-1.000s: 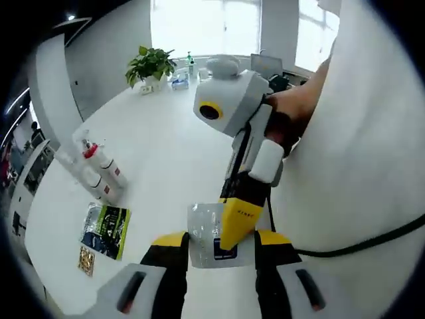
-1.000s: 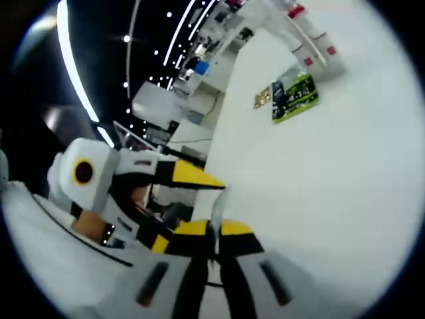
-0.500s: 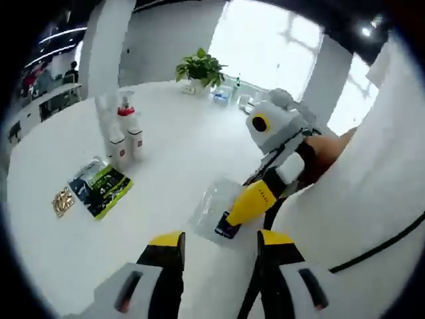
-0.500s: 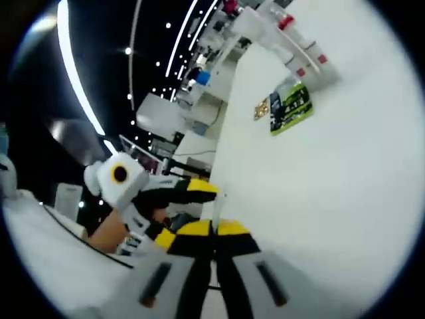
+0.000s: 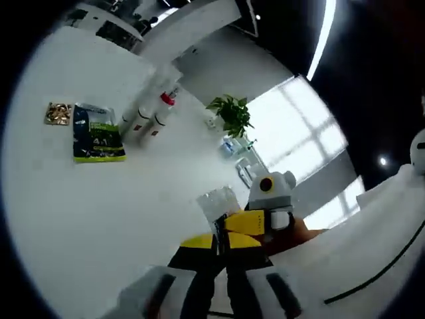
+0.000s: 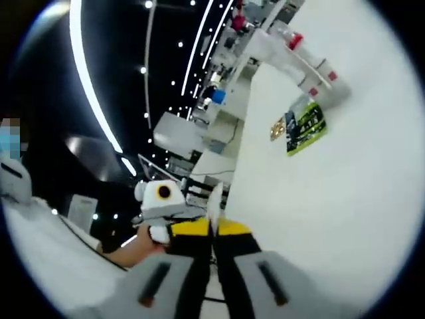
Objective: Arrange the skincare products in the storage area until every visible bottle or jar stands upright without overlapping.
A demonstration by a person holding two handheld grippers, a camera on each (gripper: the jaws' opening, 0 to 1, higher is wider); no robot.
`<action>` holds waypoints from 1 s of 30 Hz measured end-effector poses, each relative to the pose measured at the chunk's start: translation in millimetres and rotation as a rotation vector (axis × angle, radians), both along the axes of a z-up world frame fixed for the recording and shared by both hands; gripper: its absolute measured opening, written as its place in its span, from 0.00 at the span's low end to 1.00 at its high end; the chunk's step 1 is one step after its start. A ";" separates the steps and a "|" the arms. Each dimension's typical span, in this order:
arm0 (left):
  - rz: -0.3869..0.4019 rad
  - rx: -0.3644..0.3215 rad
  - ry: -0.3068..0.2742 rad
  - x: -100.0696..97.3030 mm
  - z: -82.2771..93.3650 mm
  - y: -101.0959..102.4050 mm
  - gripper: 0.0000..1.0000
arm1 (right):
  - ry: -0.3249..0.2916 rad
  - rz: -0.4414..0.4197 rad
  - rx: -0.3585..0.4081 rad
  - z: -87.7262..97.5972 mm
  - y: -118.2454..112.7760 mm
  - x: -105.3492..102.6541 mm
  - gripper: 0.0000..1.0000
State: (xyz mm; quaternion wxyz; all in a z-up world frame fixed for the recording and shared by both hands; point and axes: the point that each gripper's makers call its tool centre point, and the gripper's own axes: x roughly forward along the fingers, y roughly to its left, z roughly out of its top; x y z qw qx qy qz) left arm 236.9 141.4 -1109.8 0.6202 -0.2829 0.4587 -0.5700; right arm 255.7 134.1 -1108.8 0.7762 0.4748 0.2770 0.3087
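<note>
A clear plastic packet [image 5: 214,201] rises from between the jaws of my left gripper [image 5: 220,240], which is shut on its lower edge. The right gripper [image 5: 264,203] comes in from the right and touches the same packet. In the right gripper view the packet [image 6: 214,197] shows edge-on as a thin strip, with my right gripper [image 6: 212,229] shut on it and the left gripper [image 6: 163,199] close on the left. Several white bottles [image 5: 154,114], one with a red cap, stand far off on the white table [image 5: 99,199]; these bottles [image 6: 312,66] also show at upper right.
A green-and-black sachet [image 5: 98,133] and a small gold packet [image 5: 58,113] lie flat near the bottles. A potted plant [image 5: 232,113] stands at the table's far side. A person's hand and white sleeve [image 5: 372,239] are at right. Shelves and desks [image 6: 199,133] lie beyond the table edge.
My left gripper's jaws have come together on the clear packet, which the right gripper keeps holding. Both views have tilted and swung with the hands; bottles and sachets lie as before.
</note>
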 end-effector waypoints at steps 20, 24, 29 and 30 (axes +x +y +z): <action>0.053 -0.062 0.038 5.7 10.8 3.7 0.04 | -0.046 0.029 0.056 13.9 0.7 -0.7 0.00; 0.083 -0.097 0.065 16.5 15.4 8.8 0.03 | -0.048 0.038 0.061 14.3 5.0 -3.5 0.00; 0.082 -0.106 0.076 16.2 17.1 8.3 0.00 | -0.057 0.027 0.043 13.4 5.9 -2.1 0.02; 0.080 -0.103 0.081 16.0 16.6 8.4 0.00 | -0.066 0.015 0.018 11.4 4.1 -0.6 0.06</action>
